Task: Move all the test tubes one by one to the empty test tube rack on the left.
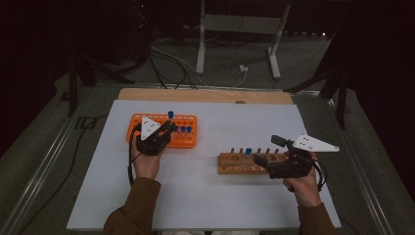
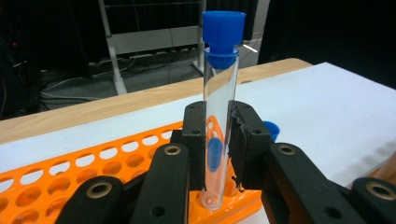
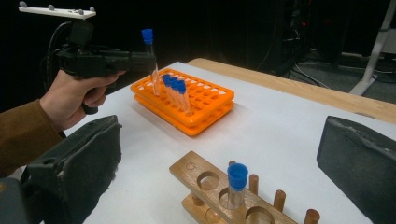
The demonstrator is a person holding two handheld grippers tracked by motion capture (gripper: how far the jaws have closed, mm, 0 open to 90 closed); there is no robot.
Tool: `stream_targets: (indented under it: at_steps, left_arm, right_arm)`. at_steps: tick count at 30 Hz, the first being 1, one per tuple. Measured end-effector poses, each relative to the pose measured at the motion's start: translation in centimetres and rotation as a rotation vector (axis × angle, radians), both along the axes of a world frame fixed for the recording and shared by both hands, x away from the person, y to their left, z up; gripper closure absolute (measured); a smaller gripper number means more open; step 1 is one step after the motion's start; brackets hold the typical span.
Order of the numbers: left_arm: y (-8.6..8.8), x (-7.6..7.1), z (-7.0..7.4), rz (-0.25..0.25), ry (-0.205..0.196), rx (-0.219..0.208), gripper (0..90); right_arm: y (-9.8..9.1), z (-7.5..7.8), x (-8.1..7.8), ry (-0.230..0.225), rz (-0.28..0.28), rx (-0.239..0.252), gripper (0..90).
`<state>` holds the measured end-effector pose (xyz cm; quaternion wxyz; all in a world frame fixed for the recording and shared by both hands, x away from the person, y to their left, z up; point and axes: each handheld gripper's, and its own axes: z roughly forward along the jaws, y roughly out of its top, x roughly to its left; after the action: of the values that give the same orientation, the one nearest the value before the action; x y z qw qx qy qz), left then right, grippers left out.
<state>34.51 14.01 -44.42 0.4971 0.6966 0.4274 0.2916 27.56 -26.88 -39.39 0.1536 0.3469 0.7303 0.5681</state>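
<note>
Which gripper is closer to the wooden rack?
Right. The right gripper hovers open at the wooden rack; the left gripper is off over the orange rack, shut on a blue-capped tube.

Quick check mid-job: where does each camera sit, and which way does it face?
High view: above the person's side, looking forward and down at the table; forearms, both grippers.
Left gripper view: on the left gripper, jaws shut on a tube over the orange rack.
Right gripper view: on the right gripper, jaws open, facing the wooden rack.
All share the orange rack.
</note>
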Motion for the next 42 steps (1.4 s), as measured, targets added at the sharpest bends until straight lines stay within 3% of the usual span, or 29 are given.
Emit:
stream_targets:
  at_steps: [25,42]
  left_arm:
    - [0.4,1.6,-1.9,0.078,0.048,0.029,78.4]
    - [0.0,2.2,-3.4,0.083,0.076,0.031,78.3]
  right_arm:
    - [0.0,0.0,0.0,-0.008,0.004,0.003,0.1]
    - [0.0,0.0,-0.1,-0.012,0.0,0.002,0.1]
